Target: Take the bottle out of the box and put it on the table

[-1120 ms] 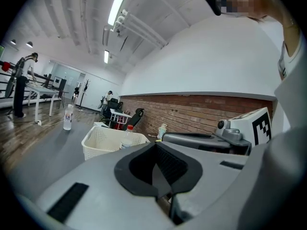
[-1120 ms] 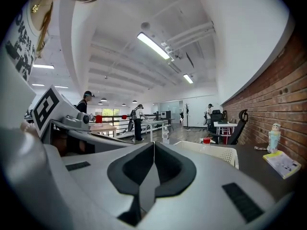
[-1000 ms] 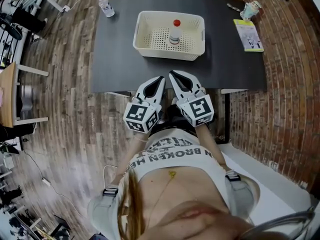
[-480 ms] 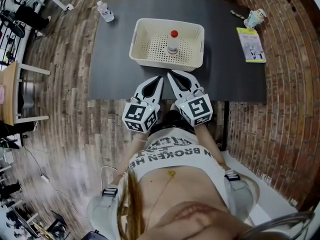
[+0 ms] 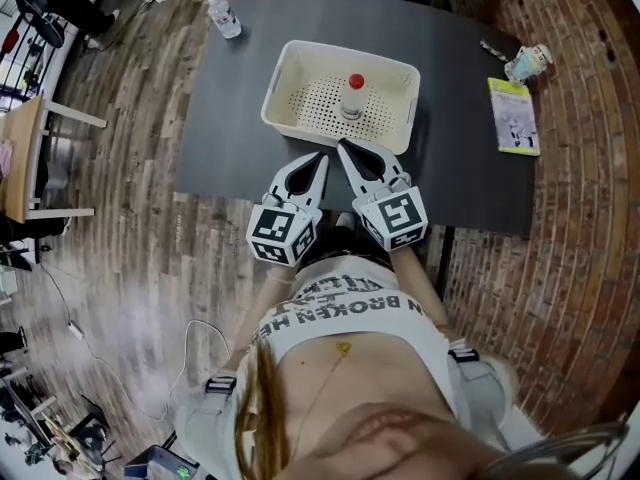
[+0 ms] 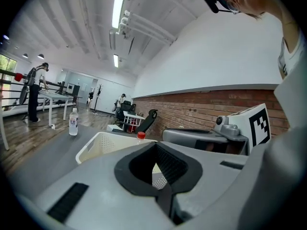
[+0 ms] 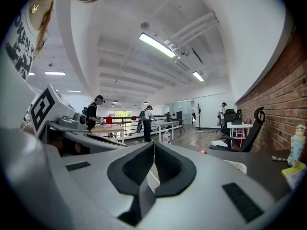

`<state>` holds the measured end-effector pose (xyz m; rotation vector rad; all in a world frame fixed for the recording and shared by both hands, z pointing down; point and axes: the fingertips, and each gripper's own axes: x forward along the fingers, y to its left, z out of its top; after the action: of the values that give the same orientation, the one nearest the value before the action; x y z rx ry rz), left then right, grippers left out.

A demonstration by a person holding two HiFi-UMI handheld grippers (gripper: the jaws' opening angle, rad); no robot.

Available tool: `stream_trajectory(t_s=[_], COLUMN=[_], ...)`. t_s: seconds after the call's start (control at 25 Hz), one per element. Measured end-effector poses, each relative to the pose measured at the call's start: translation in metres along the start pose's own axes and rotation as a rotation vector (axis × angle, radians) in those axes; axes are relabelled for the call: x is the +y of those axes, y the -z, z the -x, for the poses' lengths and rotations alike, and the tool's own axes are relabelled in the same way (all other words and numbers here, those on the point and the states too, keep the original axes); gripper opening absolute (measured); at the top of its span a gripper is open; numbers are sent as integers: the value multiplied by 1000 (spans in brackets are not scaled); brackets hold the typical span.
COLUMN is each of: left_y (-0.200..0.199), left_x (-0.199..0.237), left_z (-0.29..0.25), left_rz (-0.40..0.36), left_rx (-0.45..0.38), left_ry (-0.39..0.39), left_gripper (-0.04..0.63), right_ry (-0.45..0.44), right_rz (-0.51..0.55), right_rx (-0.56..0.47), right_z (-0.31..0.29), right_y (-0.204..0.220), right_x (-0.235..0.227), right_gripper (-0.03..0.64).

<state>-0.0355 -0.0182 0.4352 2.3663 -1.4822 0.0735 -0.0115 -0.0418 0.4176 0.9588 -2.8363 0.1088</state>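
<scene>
A small clear bottle with a red cap stands upright inside the cream perforated basket on the dark table. Only its cap shows over the rim in the left gripper view. Side by side at the table's near edge, my left gripper and right gripper point at the basket's near wall, a little short of it. Both are shut with nothing between the jaws. The right gripper view shows the red cap just beyond the closed tips.
A second clear bottle stands on the table's far left corner. A yellow booklet and a small figurine lie at the table's right side. A brick wall runs along the right. People stand at far tables.
Both grippers have come forward over the table's near edge toward the basket, still shut and side by side. The table and basket now sit nearer in the head view.
</scene>
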Motion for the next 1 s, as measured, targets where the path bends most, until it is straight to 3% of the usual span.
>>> stream_trajectory(t_s=[0.36, 0.72, 1.0], left_y=[-6, -26, -32], left_x=[21, 50, 88], left_z=[-10, -32, -36], left_rz=[11, -31, -33], left_rx=[3, 25, 62], left_ry=[-15, 119, 178], left_gripper=[5, 5, 5], right_ry=[-5, 143, 216], right_rz=[-17, -35, -41], right_rx=[12, 19, 23], right_z=[-23, -49, -84], right_y=[2, -5, -10], right_x=[-6, -30, -30], right_gripper=[9, 9, 9])
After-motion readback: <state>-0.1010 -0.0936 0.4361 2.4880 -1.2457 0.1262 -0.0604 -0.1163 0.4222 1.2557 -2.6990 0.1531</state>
